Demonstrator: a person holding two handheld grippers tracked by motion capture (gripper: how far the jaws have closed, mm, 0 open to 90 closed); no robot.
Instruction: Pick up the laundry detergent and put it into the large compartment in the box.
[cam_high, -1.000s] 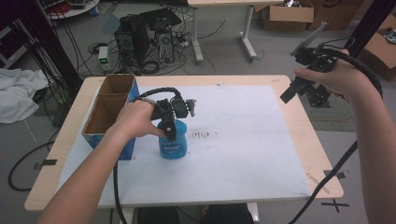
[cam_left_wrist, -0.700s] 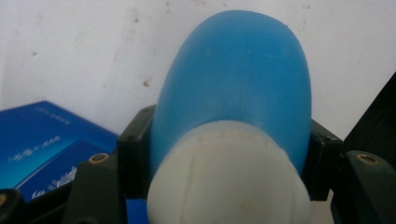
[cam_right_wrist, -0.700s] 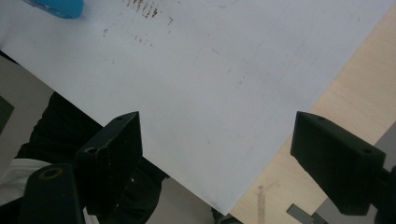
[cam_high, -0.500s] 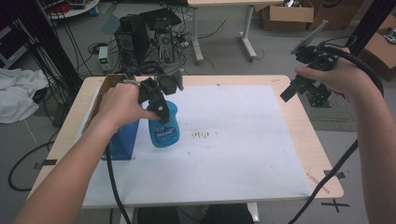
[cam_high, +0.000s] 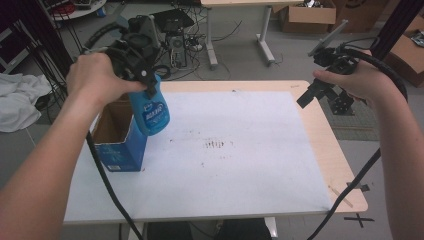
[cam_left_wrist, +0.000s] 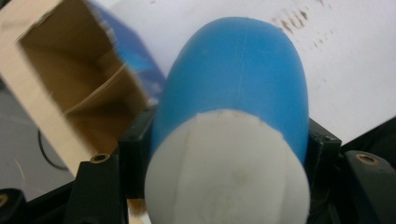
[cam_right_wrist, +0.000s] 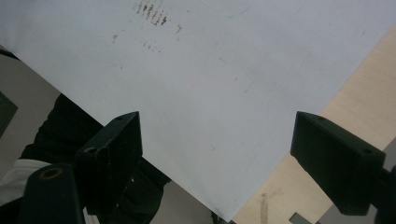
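Left gripper (cam_high: 142, 80) is clamping the blue bottle (cam_high: 150, 109) by its upper end, jaws pressing both sides just below the white cap (cam_left_wrist: 224, 172), so the body is hanging free underneath. The bottle is off the table (cam_high: 320, 145), tilting a bit, and sitting right above the near corner of the open blue cardboard box (cam_high: 120, 150) at the left edge of the white sheet (cam_high: 240, 165). Looks like a drop-in is being set up: gripping high is leaving the whole lower body clear to go past the box rim, and the left gripper view is showing the brown box interior (cam_left_wrist: 70, 74) just beside the bottle, not yet under it. The bottle probably needs shifting further over the opening before lowering, or the base is going to catch the cardboard wall. Right gripper (cam_high: 320, 90) is hanging in the air over the far right corner of the table, jaws spread wide with nothing between them, only sheet and bare tabletop below. Likely just parking it clear so its cable (cam_high: 350, 190) and jaws aren't crossing the left hand's path.
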